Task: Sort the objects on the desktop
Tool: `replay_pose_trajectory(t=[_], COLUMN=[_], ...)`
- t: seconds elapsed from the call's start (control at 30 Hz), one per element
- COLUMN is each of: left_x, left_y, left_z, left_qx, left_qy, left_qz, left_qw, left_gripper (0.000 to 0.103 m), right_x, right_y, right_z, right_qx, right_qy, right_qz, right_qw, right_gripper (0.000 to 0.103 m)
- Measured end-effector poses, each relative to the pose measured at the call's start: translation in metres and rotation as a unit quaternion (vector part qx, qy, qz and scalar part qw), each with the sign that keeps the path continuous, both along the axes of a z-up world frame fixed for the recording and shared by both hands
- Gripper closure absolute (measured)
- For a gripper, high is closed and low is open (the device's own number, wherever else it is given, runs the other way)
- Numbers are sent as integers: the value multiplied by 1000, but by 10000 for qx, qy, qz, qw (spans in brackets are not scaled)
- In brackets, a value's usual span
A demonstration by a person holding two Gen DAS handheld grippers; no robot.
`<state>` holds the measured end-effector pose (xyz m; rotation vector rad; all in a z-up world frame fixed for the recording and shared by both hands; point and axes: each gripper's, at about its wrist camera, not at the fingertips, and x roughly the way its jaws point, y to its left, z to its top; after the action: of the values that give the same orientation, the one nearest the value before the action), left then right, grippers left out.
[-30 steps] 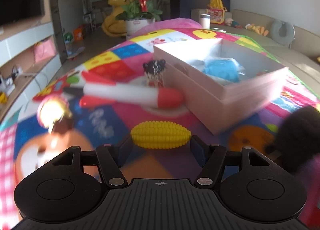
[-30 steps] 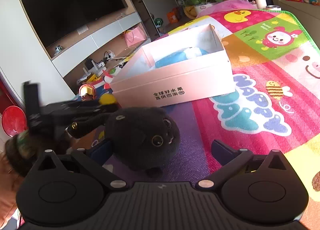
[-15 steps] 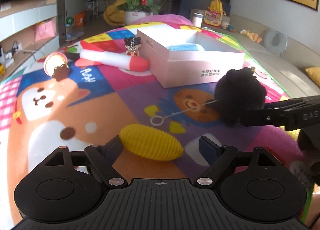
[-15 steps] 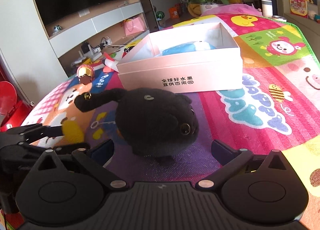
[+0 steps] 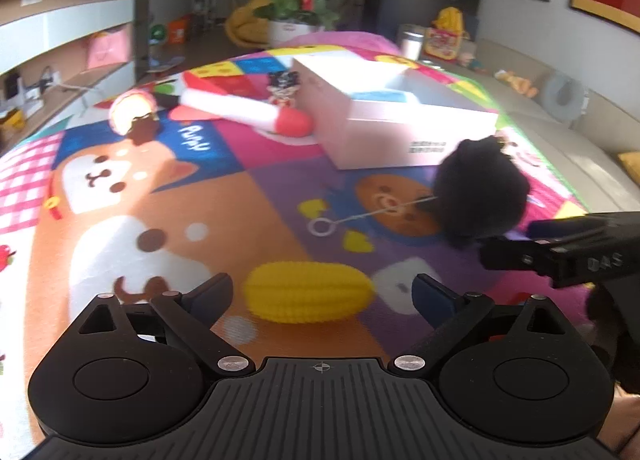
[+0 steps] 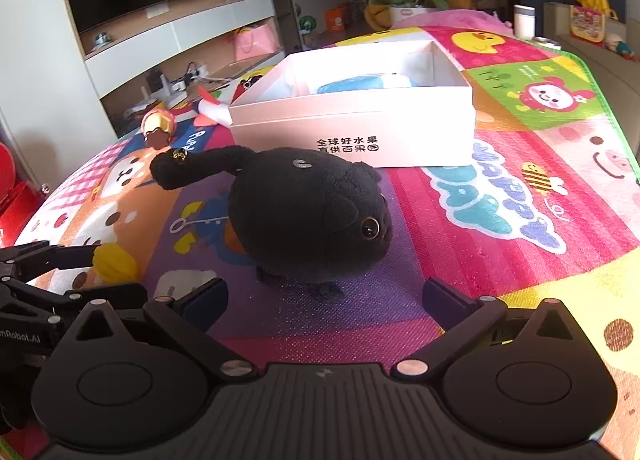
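Corn toy (image 5: 308, 292): yellow and ribbed, lying on its side on the play mat (image 5: 256, 196), between the tips of my left gripper (image 5: 322, 294) with a gap on either side.
Left gripper: my jaws are opening and already stand wide; neither pad presses on the corn.
Black plush (image 6: 310, 220): a round dark toy with a shiny eye and one long limb stretched left, sitting on the mat just ahead of my right gripper (image 6: 324, 300).
Right gripper: my fingers are spread wide and hold nothing; the plush is beyond their tips, not between them.
Pink box (image 6: 360, 120): lidless, behind the plush, with something blue inside.
Rocket toy (image 5: 244, 110): white and red, lying left of the box, a small doll figure (image 5: 284, 90) beside it.
Gold-faced helmet toy (image 6: 158, 128): further left on the mat.
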<state>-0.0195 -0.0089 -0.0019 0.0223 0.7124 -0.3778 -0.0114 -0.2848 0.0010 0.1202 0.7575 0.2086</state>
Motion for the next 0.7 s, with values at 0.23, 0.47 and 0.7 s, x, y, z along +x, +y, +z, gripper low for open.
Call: replay_pose_trajectory(t=[0.23, 0.47, 0.7], left_x=[1, -2, -6], left_y=[11, 16, 10], left_z=[-1, 3, 7], left_qx=[131, -68, 28], left_qy=[16, 13, -48], left_qz=[282, 396, 259], left_qw=[9995, 9992, 9996], left_gripper=[3, 2, 1], right_x=[-3, -14, 3], right_y=[10, 18, -16], right_z=[1, 42, 46], right_qx=[-420, -479, -123], right_qy=[27, -1024, -934], right_qz=[307, 507, -288], right_qw=[9986, 9923, 9951], right_gripper=[0, 0, 0])
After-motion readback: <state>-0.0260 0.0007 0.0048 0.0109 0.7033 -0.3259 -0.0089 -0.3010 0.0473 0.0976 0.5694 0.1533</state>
